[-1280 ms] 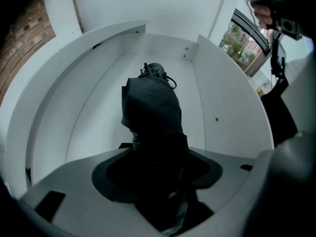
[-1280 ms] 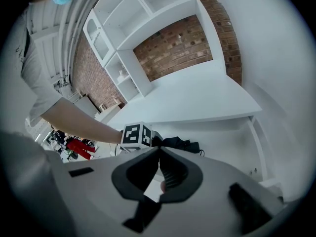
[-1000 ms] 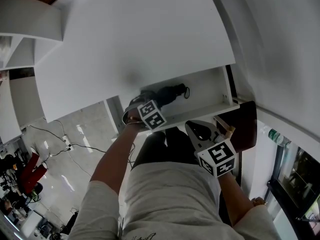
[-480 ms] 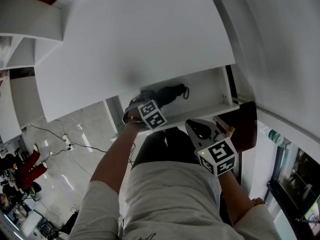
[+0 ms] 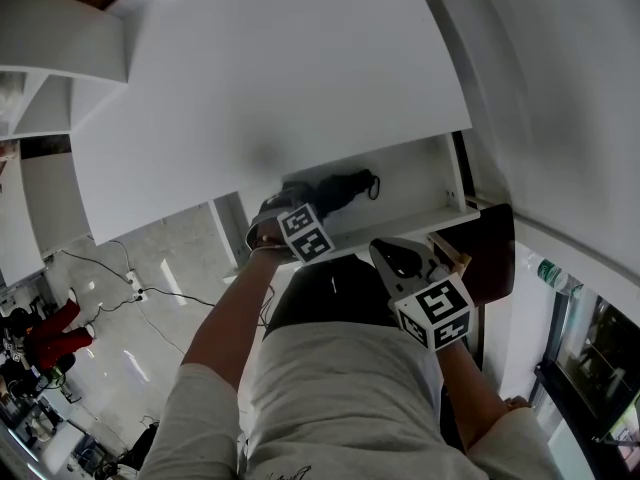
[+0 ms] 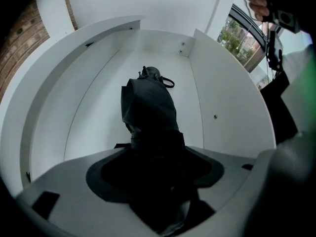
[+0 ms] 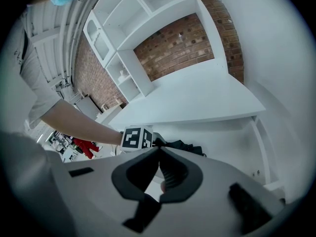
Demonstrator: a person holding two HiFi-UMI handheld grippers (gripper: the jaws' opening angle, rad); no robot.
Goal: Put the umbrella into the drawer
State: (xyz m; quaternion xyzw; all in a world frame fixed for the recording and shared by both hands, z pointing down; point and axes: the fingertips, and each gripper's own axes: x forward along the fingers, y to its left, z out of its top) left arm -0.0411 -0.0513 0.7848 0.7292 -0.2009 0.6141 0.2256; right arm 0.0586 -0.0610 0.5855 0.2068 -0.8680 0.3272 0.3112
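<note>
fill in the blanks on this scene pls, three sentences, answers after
1. The umbrella lies in the white drawer, which stands ____.
2. The right gripper holds nothing, and its jaws are ____.
3. Behind the white shelves, the wall is made of ____.

Missing words: open; shut; brick

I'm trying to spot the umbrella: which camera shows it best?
The left gripper view: the black folded umbrella fills the middle, lying along the white drawer. The head view shows only a small dark bundle by the desktop edge; the right gripper view shows a thin dark sliver.
</note>
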